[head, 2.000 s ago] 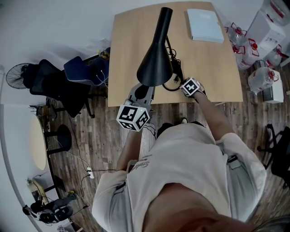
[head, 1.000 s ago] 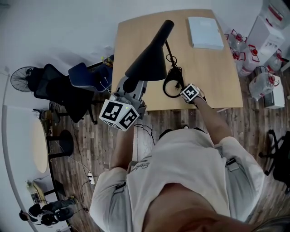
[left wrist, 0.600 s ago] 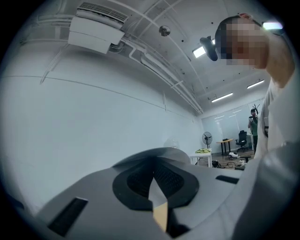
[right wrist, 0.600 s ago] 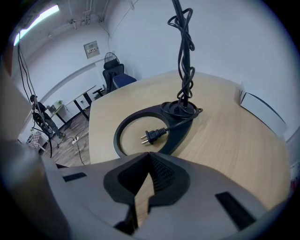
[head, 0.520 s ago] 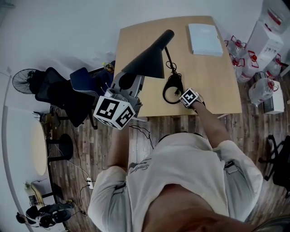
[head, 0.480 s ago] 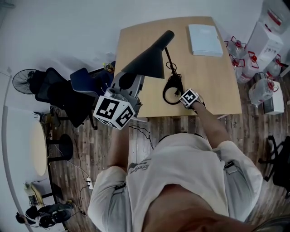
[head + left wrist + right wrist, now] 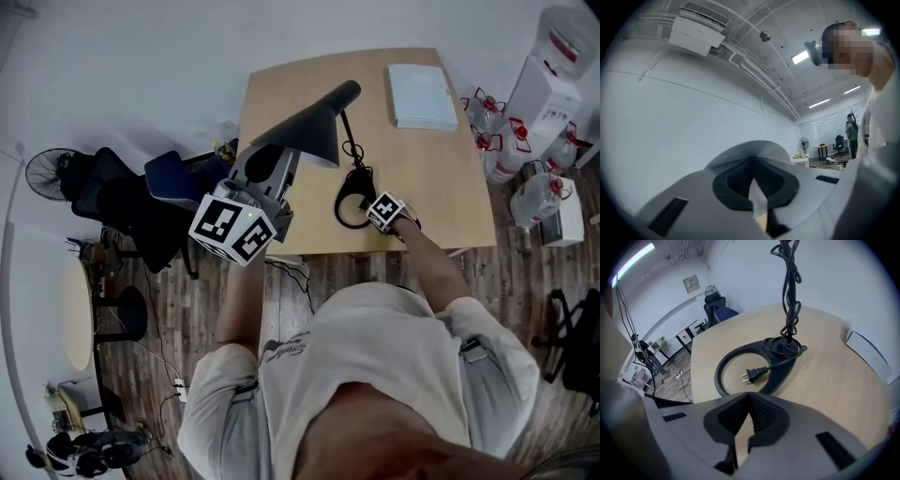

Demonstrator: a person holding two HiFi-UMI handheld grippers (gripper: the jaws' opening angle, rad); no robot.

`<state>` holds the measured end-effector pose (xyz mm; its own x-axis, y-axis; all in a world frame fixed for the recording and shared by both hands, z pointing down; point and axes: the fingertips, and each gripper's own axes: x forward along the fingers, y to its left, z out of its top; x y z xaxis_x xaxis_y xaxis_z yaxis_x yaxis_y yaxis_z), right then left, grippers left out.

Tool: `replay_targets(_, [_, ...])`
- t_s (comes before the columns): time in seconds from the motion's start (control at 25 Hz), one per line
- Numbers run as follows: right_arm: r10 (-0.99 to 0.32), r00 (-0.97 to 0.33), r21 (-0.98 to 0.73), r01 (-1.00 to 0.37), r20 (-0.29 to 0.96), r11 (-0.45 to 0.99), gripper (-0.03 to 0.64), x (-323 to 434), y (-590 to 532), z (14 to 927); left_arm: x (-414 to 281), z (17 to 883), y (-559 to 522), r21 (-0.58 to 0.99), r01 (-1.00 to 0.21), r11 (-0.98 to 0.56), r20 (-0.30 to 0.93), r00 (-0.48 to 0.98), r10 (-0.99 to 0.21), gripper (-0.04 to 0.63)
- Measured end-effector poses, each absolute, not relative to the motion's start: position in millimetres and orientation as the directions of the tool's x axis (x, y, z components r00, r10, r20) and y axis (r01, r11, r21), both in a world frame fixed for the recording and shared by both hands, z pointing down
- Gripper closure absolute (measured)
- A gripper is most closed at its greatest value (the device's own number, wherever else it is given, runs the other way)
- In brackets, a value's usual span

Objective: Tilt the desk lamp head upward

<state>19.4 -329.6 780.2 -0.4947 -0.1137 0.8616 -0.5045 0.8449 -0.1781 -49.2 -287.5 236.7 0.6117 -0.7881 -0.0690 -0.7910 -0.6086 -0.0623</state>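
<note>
One lamp head (image 7: 307, 127) — beside jaws of left gripper (image 7: 265, 169).

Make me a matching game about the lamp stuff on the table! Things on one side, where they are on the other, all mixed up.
Things:
1. plug
2. white book
3. lamp shade
4. right gripper

Places:
A. far right corner of the table
B. jaws together, at the near rim of the lamp base
C. lying inside the lamp base's ring
D. tilted, over the table's left side

Pairs: 1-C, 2-A, 3-D, 4-B
</note>
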Motion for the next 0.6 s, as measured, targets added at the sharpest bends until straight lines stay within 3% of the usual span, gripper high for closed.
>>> replay_targets(0.6, [-0.177,-0.527,-0.212,-0.595,0.832,0.775,0.621,21,-335,779,-50,253,-276,0.017,-0.730,-0.683,-0.068,0.681,-0.729,0.581])
